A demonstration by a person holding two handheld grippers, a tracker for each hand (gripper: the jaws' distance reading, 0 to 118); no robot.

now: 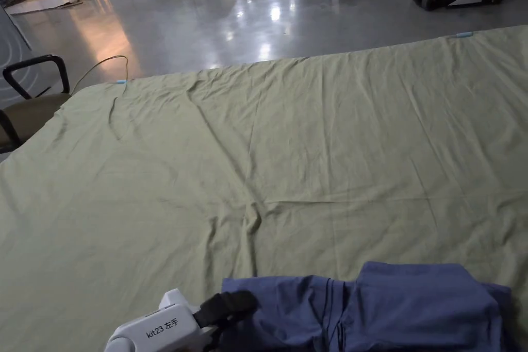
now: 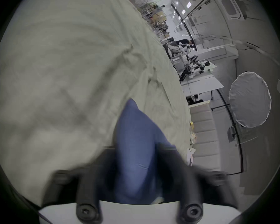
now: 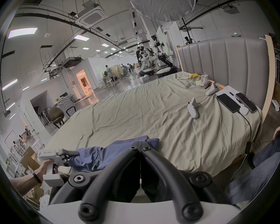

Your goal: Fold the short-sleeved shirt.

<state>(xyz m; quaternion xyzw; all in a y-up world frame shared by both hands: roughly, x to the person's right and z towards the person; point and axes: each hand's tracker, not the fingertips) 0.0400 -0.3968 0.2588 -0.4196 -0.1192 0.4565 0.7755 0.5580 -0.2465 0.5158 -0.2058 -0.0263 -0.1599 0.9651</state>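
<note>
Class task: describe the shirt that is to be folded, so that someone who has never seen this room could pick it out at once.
Start at the big bed with the olive-green sheet and go to its near edge. A crumpled blue shirt lies there, with the left gripper at its left end. It is the one blue garment on the sheet; the white controllers and phones lie by the headboard.

Open sheet (image 1: pixel 289 152) beyond; controllers (image 3: pixel 193 108), seemingly, rightward.
</note>
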